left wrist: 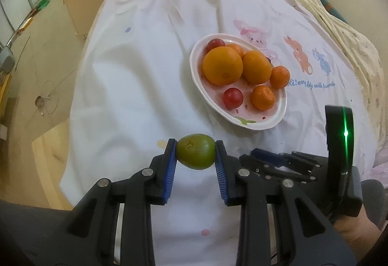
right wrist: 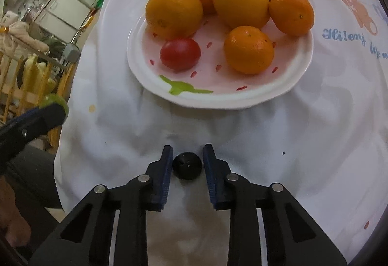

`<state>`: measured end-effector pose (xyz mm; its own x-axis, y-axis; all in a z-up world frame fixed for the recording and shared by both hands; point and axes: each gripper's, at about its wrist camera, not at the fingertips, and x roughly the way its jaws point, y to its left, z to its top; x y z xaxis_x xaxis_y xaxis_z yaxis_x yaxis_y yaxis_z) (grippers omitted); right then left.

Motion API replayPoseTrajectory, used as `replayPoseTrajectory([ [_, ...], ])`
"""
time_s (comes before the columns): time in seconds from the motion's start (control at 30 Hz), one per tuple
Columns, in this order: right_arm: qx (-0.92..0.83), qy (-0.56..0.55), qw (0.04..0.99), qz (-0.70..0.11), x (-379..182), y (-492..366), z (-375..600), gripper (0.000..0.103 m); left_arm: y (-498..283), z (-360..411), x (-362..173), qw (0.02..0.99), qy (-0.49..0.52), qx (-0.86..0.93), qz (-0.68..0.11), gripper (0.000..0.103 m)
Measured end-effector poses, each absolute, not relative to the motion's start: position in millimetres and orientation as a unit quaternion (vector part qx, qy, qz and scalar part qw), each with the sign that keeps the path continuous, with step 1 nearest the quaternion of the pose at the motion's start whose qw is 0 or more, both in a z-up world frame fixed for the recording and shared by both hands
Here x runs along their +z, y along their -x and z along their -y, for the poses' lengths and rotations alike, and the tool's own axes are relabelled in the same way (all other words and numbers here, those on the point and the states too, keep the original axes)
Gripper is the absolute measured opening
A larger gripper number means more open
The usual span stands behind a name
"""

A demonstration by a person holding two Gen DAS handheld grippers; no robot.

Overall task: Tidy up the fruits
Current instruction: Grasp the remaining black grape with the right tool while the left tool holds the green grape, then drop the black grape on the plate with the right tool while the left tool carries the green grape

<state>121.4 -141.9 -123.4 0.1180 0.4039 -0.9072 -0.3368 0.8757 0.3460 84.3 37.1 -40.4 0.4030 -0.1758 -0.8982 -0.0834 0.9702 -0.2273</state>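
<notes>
My left jaws point(left wrist: 196, 153) are clamped on a green fruit point(left wrist: 196, 151), blue pads point(left wrist: 171, 164) pressing on both of its sides, held above the white cloth point(left wrist: 135, 86) just short of the plate's near rim. My right jaws point(right wrist: 188, 162) have closed on a small dark fruit point(right wrist: 187, 165), a pad against each side; it sits low over the cloth, again on the near side of the plate point(right wrist: 266, 93). From the right wrist view my left jaws show at the left edge, well to the left of the plate, with the green fruit at their tip.

The plate is oval, white-rimmed, pink inside with red flecks and a green leaf mark at its near rim. On it: two large oranges point(right wrist: 174, 14) at the far side, touching smaller fruit behind them; two small mandarins point(right wrist: 248, 50) toward the right, one resting at the right rim; one red tomato point(right wrist: 180, 53) near the front left; a second red tomato point(left wrist: 215, 43) at the far rim. Right of the plate the cloth carries cartoon animals and blue lettering point(left wrist: 312, 84).
</notes>
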Motion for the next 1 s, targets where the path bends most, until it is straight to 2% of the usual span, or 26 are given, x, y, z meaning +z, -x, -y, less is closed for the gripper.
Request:
replayPoseTrajectory([
  [0.13, 0.249, -0.002, 0.753, -0.608, -118.7, -117.1, 140.9, 0.025, -83.5, -35.9, -39.8, 0.829, 0.122, -0.029, -0.545, 0.027],
  [0.43, 0.255, -0.111, 0.770, -0.574, -79.7, -147.6, 170.5, 0.025, -83.9, -36.1, -37.6, 0.830, 0.128, -0.028, -0.542, 0.027],
  [0.6, 0.228, -0.123, 0.776, -0.575, -84.2, -181.4, 170.2, 0.025, -84.5, -33.9, -38.1, 0.830, 0.125, -0.031, -0.543, 0.027],
  [0.73, 0.226, -0.147, 0.772, -0.575, -87.4, -191.9, 169.7, 0.030, -86.5, -36.0, -40.5, 0.827, 0.129, -0.026, -0.546, 0.027],
  [0.77, 0.225, -0.149, 0.774, -0.572, -85.5, -192.2, 168.0, 0.043, -87.1, -35.8, -41.2, 0.827, 0.129, -0.026, -0.547, 0.027],
  [0.8, 0.223, -0.154, 0.778, -0.567, -83.9, -190.8, 169.8, 0.065, -87.7, -35.2, -42.1, 0.826, 0.129, -0.025, -0.548, 0.027],
  [0.83, 0.220, -0.165, 0.782, -0.559, -79.7, -188.5, 175.8, 0.073, -88.5, -34.3, -42.7, 0.825, 0.129, -0.026, -0.549, 0.027],
  [0.87, 0.217, -0.172, 0.783, -0.557, -77.1, -187.6, 178.8, 0.076, -89.3, -31.7, -43.9, 0.824, 0.127, -0.027, -0.552, 0.027],
  [1.0, 0.194, -0.198, 0.772, -0.572, -69.3, -178.6, 204.7, 0.076, -94.6, -16.2, -48.3, 0.817, 0.114, -0.044, -0.564, 0.027],
])
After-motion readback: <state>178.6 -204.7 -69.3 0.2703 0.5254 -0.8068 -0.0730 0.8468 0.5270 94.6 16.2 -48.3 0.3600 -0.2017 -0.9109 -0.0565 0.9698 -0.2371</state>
